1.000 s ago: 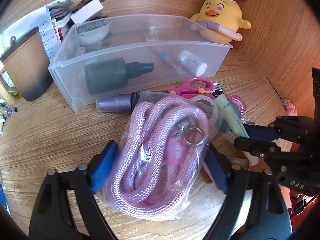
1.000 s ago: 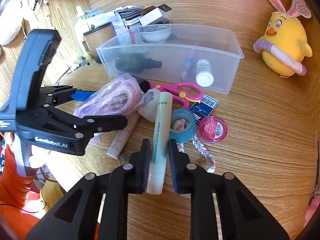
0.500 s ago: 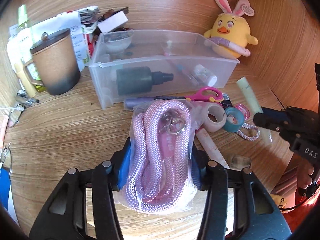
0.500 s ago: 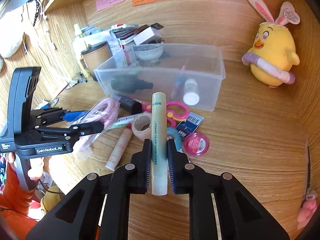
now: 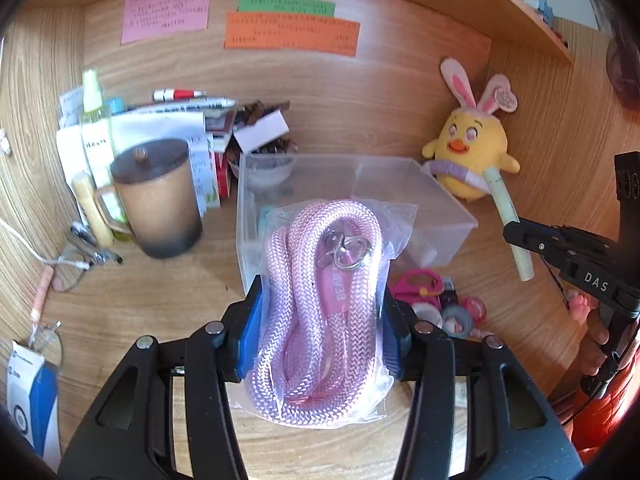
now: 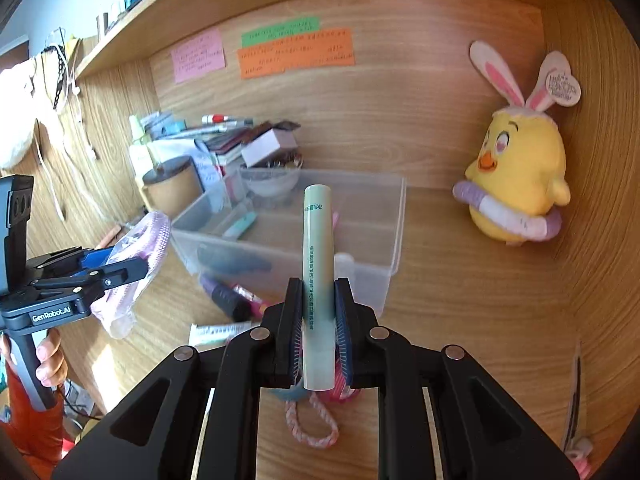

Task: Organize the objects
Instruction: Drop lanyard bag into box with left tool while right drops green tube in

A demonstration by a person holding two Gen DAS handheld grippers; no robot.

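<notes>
My left gripper (image 5: 322, 328) is shut on a clear bag of pink rope (image 5: 320, 304) with a metal ring, held above the wooden desk (image 5: 152, 312) in front of the clear plastic bin (image 5: 440, 204). My right gripper (image 6: 318, 320) is shut on a pale green tube (image 6: 318, 248), which stands upright between the pads. In the left wrist view the right gripper (image 5: 516, 236) shows at the right with the pale green tube (image 5: 506, 208). The right wrist view has the left gripper (image 6: 120, 268) at the left with the bag of pink rope (image 6: 144, 240). The clear plastic bin (image 6: 360, 240) holds a dark bottle and small items.
Pink scissors (image 5: 416, 280), tape rolls (image 5: 456, 316) and a purple bottle (image 6: 224, 296) lie on the desk by the bin. A brown lidded mug (image 5: 156, 196) and stacked papers stand at the back left. A yellow plush chick (image 6: 516, 172) sits at the back right. A shelf runs overhead.
Both grippers have risen off the desk with their loads. The left jaws closed on the rope bag. The tube went from lying on the desk to standing in the right grip.
</notes>
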